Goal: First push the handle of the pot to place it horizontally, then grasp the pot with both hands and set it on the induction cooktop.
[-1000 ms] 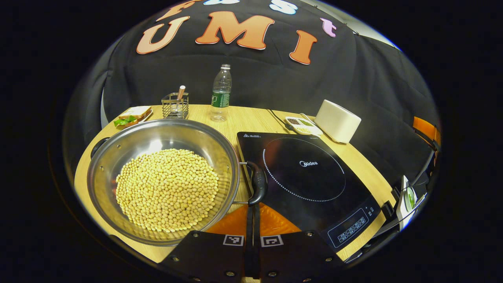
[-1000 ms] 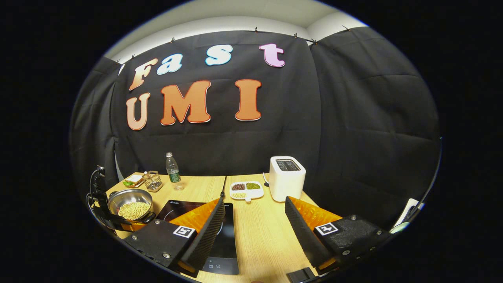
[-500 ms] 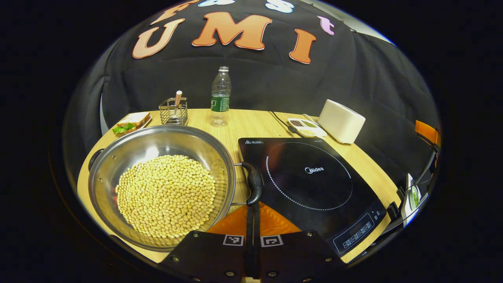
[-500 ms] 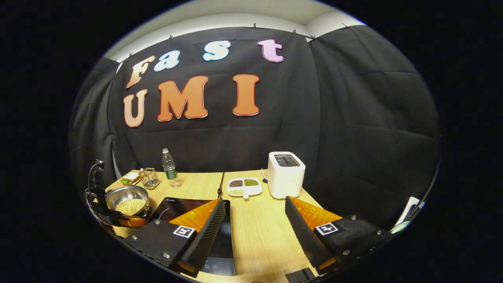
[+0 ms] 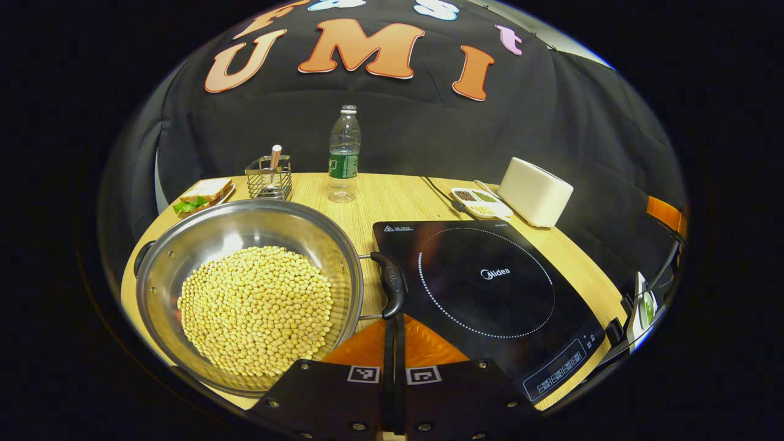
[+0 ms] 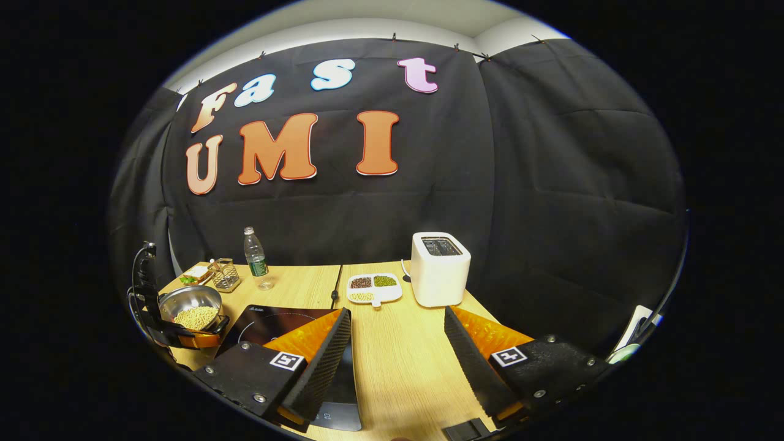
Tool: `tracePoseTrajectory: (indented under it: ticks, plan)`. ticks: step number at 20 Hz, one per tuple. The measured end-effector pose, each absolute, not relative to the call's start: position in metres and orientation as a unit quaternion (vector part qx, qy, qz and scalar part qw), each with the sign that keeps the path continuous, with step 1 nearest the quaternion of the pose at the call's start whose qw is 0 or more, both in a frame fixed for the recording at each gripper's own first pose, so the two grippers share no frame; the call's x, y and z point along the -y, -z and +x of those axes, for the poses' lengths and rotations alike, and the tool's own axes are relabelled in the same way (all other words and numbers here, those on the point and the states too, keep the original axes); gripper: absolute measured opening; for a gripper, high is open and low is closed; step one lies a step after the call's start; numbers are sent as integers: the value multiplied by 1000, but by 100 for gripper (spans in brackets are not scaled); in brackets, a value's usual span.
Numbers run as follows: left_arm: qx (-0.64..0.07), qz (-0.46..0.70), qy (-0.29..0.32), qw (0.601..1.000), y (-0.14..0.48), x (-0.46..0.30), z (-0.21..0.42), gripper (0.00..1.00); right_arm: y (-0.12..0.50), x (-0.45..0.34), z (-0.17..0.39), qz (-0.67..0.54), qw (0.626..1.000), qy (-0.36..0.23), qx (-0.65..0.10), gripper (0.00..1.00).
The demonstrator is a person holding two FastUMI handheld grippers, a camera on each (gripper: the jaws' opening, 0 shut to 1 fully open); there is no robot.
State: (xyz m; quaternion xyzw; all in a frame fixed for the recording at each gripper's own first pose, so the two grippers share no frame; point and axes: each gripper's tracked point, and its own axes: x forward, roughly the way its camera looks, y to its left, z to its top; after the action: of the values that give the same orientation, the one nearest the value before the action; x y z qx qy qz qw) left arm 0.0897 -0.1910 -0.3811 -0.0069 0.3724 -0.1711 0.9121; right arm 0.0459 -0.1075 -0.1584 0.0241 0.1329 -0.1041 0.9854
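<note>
A steel pot (image 5: 245, 288) full of yellow beans sits on the wooden table at the left of the left gripper view. Its black right handle (image 5: 392, 293) lies beside the black induction cooktop (image 5: 490, 288). My left gripper (image 5: 392, 323) is shut with nothing in it, its tips against the near end of that handle. In the right gripper view the pot (image 6: 193, 304) is small at the far left, with the left gripper (image 6: 160, 327) next to it and the cooktop (image 6: 269, 320) beside them. My right gripper (image 6: 397, 346) is open above the table, far from the pot.
Along the back of the table stand a plate with a sandwich (image 5: 202, 193), a wire holder (image 5: 268, 177) and a water bottle (image 5: 343, 156). A divided dish (image 5: 481, 203) and a white toaster (image 5: 536, 191) stand beyond the cooktop. A cable (image 5: 438, 187) runs on the table.
In the left gripper view the pot's right handle has shifted slightly left and down, with the shut tips following it. The right gripper has drifted a little and stays open.
</note>
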Motion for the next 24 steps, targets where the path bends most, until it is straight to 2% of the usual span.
tracePoseTrajectory:
  ticks: [9,15,21,22,23,24]
  plan:
    - [-320,-37,174,930,320,153,84,1,145,56,53,19,988,82,-129,95]
    - [-280,-30,112,953,279,54,90,1,141,-7,65,19,990,44,-130,95]
    - [-247,-10,39,968,258,-45,98,1,162,-83,82,29,988,12,-154,95]
    - [-246,-8,35,969,257,-55,101,7,168,-96,86,33,986,7,-162,95]
    - [-246,-6,33,969,256,-67,102,24,174,-111,91,39,984,1,-173,95]
    - [-244,-4,31,969,256,-78,106,29,181,-124,95,46,982,-6,-185,95]
